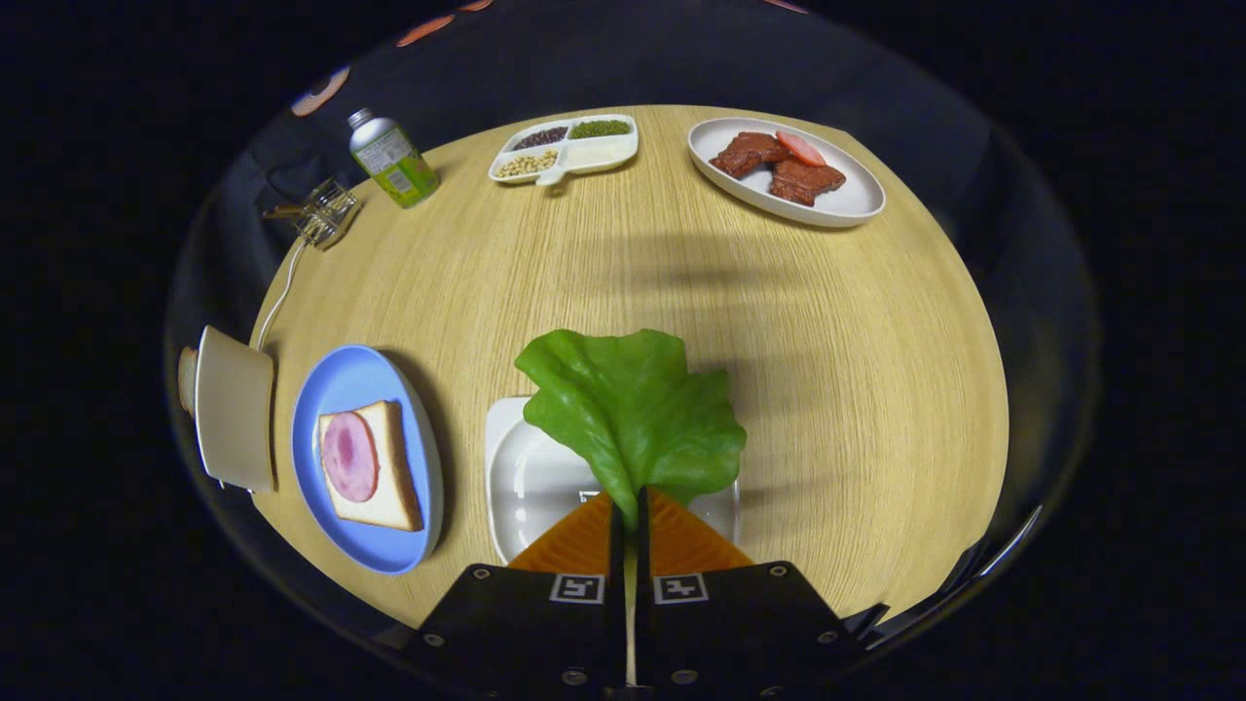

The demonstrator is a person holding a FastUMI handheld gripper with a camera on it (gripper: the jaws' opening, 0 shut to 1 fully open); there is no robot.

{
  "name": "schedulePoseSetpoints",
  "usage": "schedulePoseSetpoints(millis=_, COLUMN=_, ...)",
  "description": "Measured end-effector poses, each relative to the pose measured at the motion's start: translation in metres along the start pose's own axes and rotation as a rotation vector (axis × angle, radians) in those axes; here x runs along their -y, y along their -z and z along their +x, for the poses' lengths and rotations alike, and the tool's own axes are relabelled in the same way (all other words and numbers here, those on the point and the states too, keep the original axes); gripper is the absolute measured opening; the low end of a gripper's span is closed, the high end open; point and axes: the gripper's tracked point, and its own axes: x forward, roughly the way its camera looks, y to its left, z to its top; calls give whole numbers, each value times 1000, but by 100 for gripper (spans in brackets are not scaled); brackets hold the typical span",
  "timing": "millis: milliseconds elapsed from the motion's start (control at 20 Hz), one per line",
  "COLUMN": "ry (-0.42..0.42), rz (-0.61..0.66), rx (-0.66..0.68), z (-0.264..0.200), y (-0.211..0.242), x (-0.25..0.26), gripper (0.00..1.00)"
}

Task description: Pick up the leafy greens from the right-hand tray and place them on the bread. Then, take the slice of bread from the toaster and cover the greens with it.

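The gripper (631, 526) has its fingers pressed together on the stem of the leafy greens (633, 414), pinching the leaf so it stands up just ahead of the tips. Directly beneath the leaf is the white tray (516, 477), now bare, so the pickup looks done and the leaf appears lifted clear. To the left of that tray sits the blue plate (360, 380) carrying the bread (389, 467) with a pink slice of ham (348, 456) on it; no greens lie there yet. Further left of the tray stands the toaster (234, 409), a slice of bread (186, 380) apparently in its slot. Placing and covering remain.
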Motion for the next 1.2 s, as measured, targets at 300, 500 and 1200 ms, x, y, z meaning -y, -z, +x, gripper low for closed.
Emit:
schedulePoseSetpoints(millis=300, ry=-24, rz=-31, rx=44, z=-25, y=-6, x=-24, gripper=4)
schedulePoseSetpoints(millis=500, ry=-35, rz=-53, rx=62, z=-38, y=-11, x=-44, gripper=4)
schedulePoseSetpoints(millis=1200, ry=-103, rz=-170, rx=24, z=-35, y=-8, x=-132, gripper=4)
